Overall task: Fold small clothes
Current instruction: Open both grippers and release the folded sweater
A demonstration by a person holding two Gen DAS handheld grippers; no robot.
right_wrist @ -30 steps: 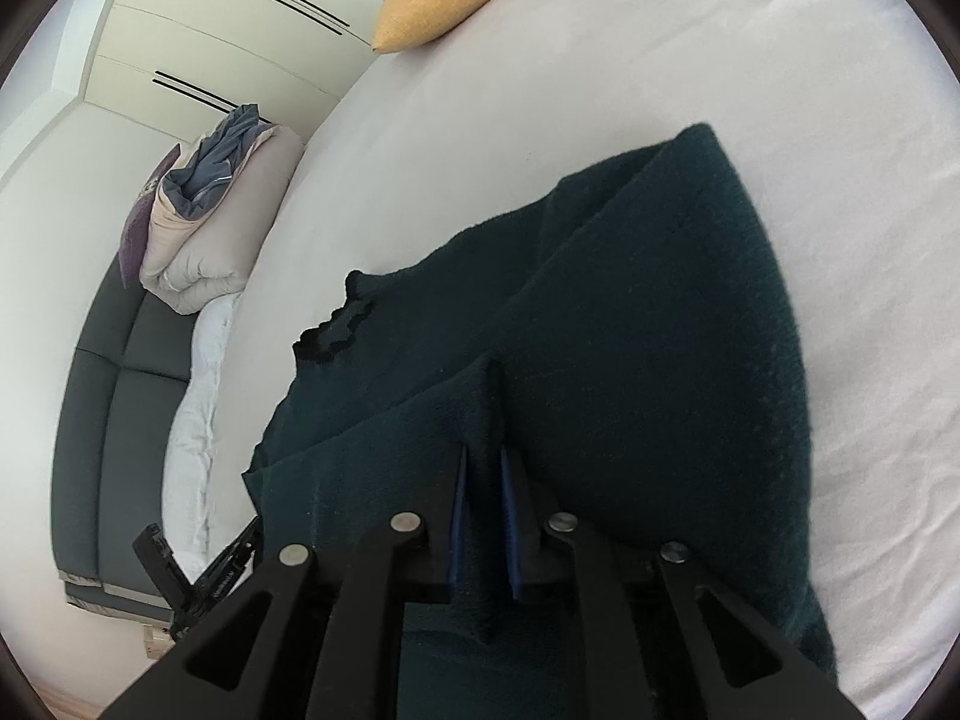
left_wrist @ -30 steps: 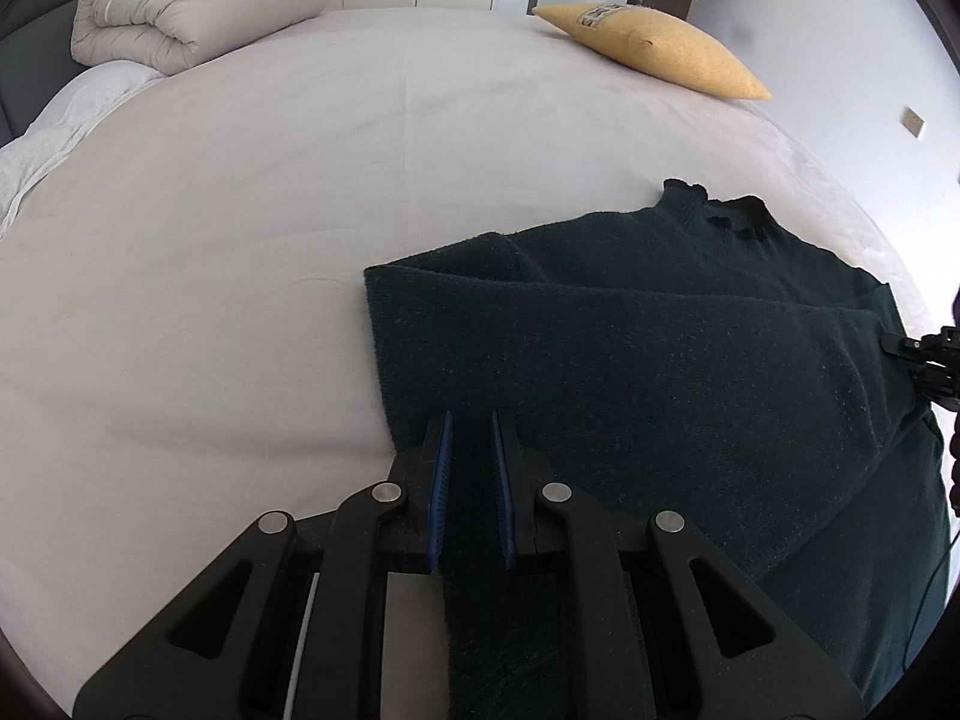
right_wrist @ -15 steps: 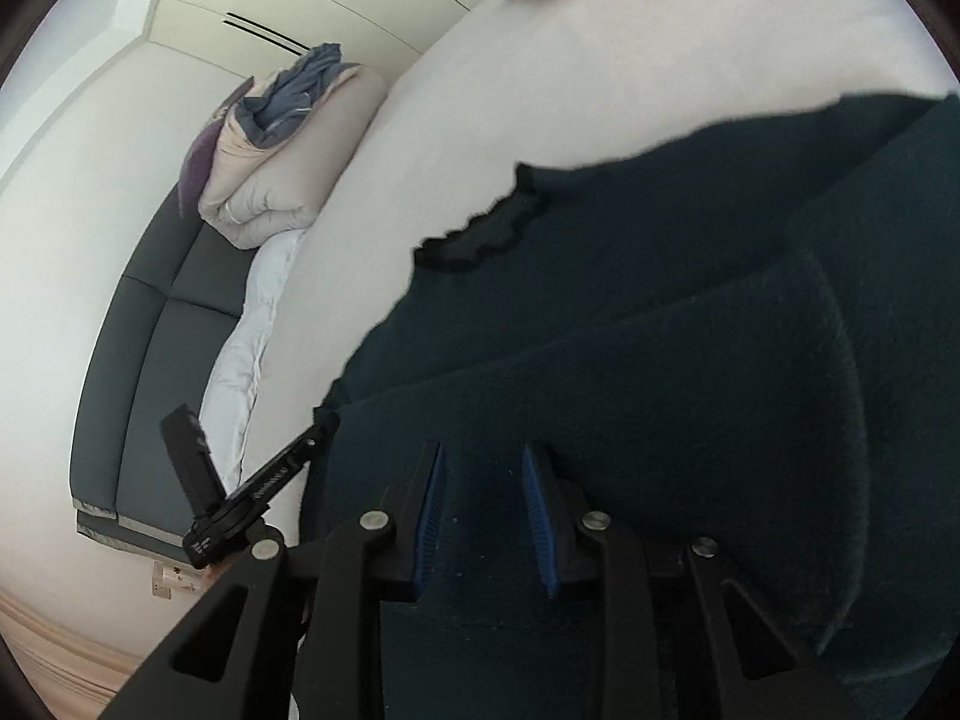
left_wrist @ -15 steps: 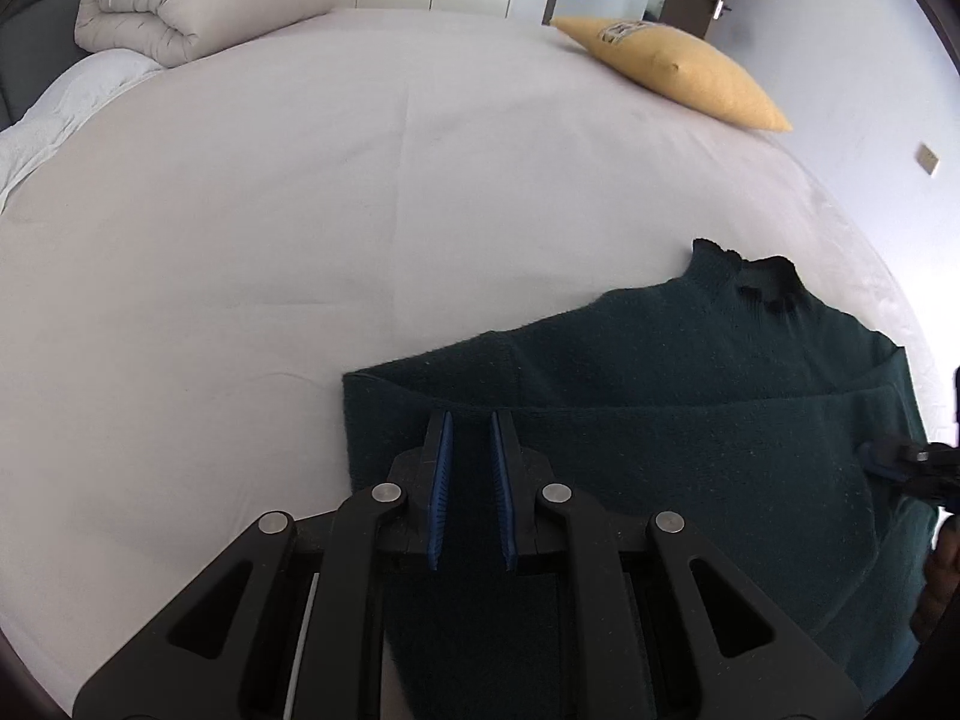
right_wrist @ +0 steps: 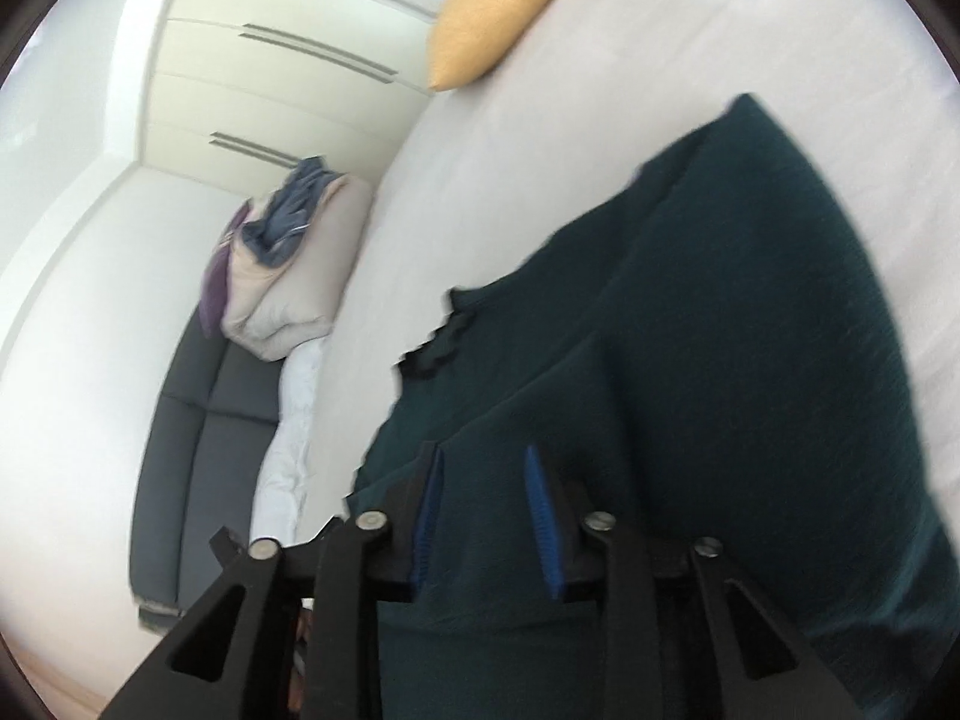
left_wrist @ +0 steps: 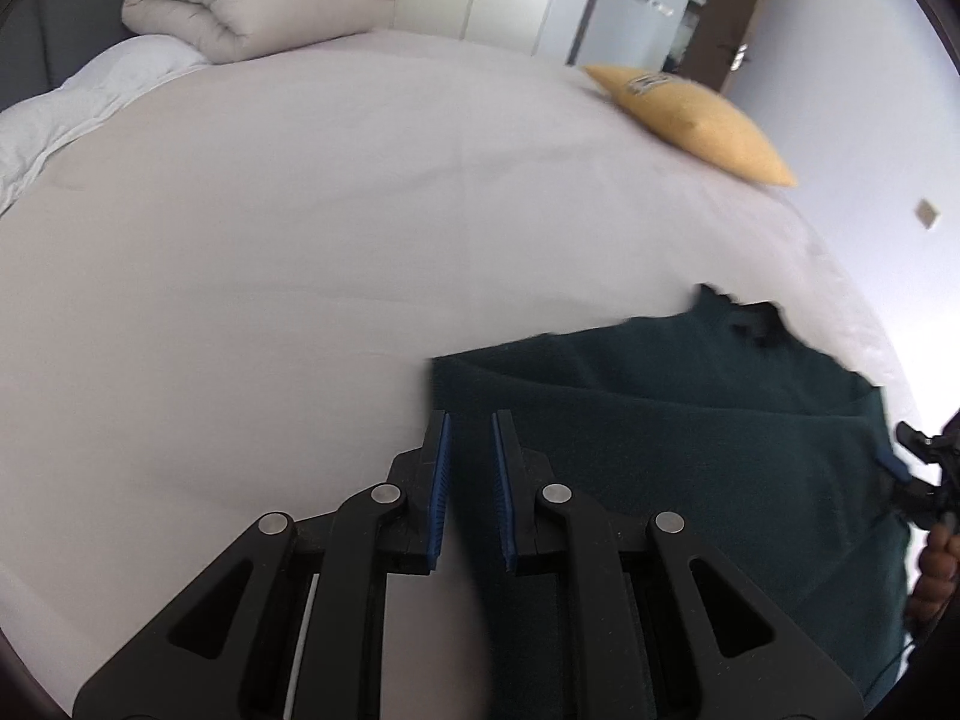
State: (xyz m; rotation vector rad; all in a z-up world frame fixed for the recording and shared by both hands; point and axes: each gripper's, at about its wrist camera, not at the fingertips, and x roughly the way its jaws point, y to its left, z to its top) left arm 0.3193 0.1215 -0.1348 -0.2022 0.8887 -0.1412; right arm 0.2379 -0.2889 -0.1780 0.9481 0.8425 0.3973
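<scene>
A dark green sweater with a frilled collar lies on the white bed sheet, one part folded over its body. My left gripper is shut on the sweater's near left edge, with fabric running between the blue pads. My right gripper sits over the sweater near the collar. Its jaws are opening and the pads stand clear of the fabric below them. In the left wrist view the right gripper shows at the far right edge with a hand behind it.
A yellow pillow lies at the far side of the bed. A rolled beige duvet with blue clothes on top sits at the back left. A grey sofa runs beside the bed, with white wardrobes behind.
The right jaws, shut on a fold of the sweater a second ago, have spread apart and let it go. The left gripper has shifted toward the sweater's left edge, still gripping fabric.
</scene>
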